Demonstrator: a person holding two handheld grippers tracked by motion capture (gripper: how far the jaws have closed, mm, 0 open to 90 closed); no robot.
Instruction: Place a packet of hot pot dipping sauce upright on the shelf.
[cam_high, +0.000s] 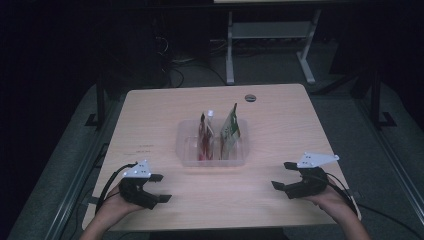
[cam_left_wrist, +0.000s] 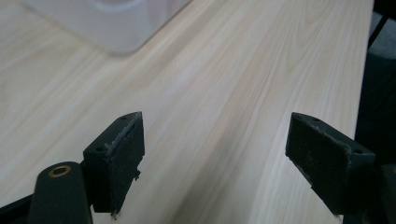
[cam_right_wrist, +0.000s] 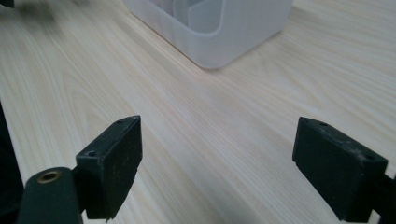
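Because the pouches (cam_high: 220, 134) stood upright in the clear bin (cam_high: 186, 150) at mid-table, the left gripper (cam_high: 159, 188) and right gripper (cam_high: 281, 175) waited wide and empty near the front edge, flanking it.

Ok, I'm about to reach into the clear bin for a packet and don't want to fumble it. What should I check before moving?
1. Left gripper open: ok, jaws wide apart, nothing between them.
2. Right gripper open: ok, jaws wide apart and empty.
3. Path to the clear bin: ok, bare table between both grippers and the bin.
4. Packets reachable: ok, the green packet and the red packet stand upright, tops above the rim.
5. Packets separate enough to grab one: cannot tell, they stand close together.
6. Bin steady on the table: ok, it sits flat; whether it will slide, cannot tell.
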